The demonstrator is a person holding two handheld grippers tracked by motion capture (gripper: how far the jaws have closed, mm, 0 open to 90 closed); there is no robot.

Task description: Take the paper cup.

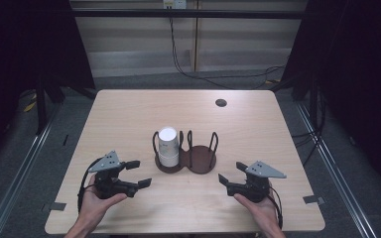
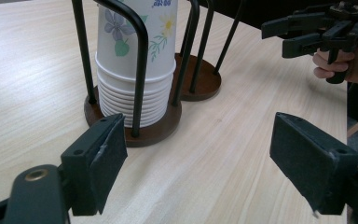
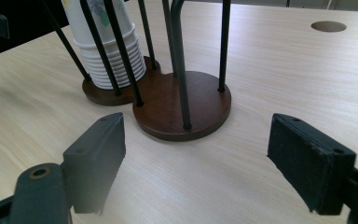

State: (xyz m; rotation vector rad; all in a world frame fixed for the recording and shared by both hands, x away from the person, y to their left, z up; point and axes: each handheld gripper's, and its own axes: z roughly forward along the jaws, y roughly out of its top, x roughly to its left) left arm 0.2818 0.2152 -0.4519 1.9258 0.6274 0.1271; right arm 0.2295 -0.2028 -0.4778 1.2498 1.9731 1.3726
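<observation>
A stack of white paper cups (image 1: 168,147) with flower prints stands upside down in the left ring of a brown two-place cup holder (image 1: 202,159) with black wire hoops, at the table's middle. The holder's right ring (image 3: 182,105) holds nothing. My left gripper (image 1: 140,173) hovers front-left of the holder, jaws wide open and empty; the cup stack (image 2: 133,60) sits just ahead of it. My right gripper (image 1: 231,172) is front-right of the holder, also open and empty, and the holder's base lies in front of its jaws. The right gripper (image 2: 292,35) appears at top right in the left gripper view.
The light wooden table (image 1: 129,114) has a round cable hole (image 1: 221,102) near its far right. Dark curtains flank both sides, and cables run along the floor behind the table.
</observation>
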